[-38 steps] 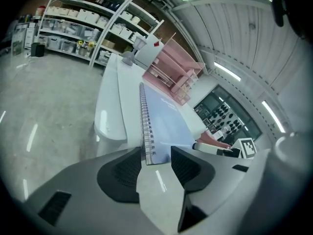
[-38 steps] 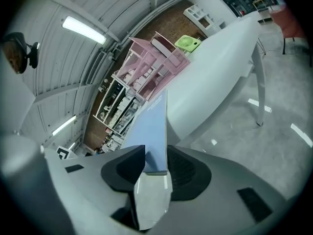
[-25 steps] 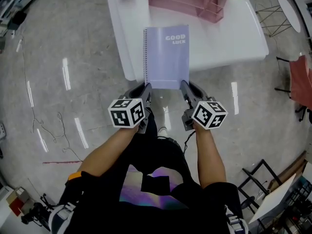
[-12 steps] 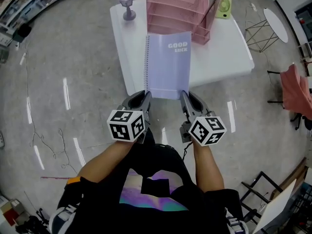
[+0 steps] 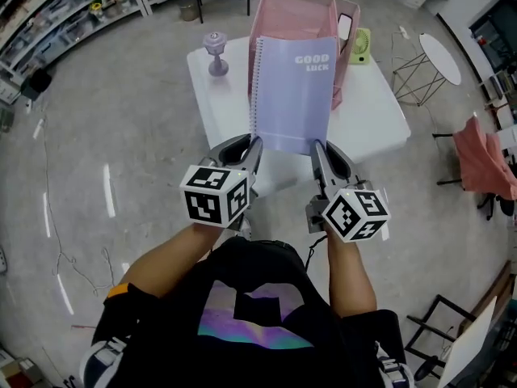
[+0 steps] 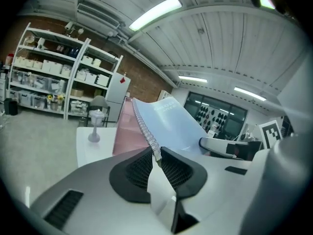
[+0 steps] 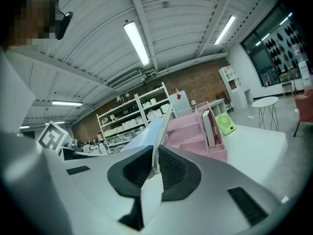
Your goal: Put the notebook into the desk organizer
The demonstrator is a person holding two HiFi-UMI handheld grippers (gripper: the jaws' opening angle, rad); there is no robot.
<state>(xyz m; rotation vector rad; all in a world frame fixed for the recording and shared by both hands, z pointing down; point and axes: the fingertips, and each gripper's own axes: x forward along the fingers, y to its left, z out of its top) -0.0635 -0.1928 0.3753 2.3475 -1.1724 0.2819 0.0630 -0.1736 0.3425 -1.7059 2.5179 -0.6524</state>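
The notebook (image 5: 292, 95) has advanced to just before the desk organizer (image 5: 283, 13). The left hand-held gripper (image 5: 254, 144) and right hand-held gripper (image 5: 316, 147) clamp its near edge; insertion looks next.

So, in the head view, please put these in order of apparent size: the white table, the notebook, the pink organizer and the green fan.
1. White table.
2. Notebook, though it is held nearer the camera.
3. Pink organizer, partly hidden behind the notebook.
4. Green fan, clearly smallest.
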